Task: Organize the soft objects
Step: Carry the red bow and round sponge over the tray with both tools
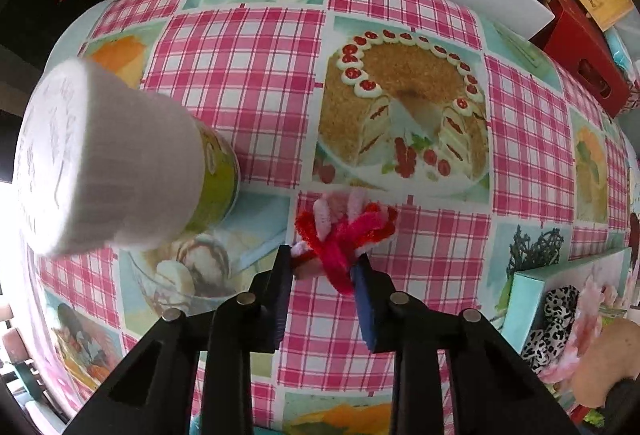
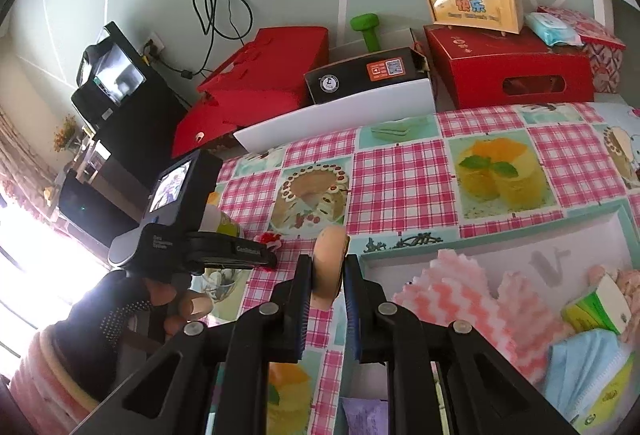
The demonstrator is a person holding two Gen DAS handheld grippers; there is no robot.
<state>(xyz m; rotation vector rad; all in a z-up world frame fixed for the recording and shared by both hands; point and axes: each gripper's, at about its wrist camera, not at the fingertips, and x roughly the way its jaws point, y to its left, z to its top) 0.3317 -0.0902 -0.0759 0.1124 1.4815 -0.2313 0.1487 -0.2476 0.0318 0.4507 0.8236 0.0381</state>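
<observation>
pipe cleaners | lower ends hidden between left gripper jaws

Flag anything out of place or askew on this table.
Nothing looks spilled or damaged. The pipe-cleaner bundle and the lidded jar stand outside the teal box, where the other soft things already lie.

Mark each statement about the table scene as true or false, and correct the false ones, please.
1. The left gripper is closed on the red and pink fuzzy pipe-cleaner bundle. True.
2. The right gripper is empty. False: it grips a round tan sponge puff.
3. The white-capped green bottle stands left of the bundle. True.
4. The teal-rimmed open box is empty. False: it holds a pink-and-white zigzag cloth and a blue face mask.
</observation>
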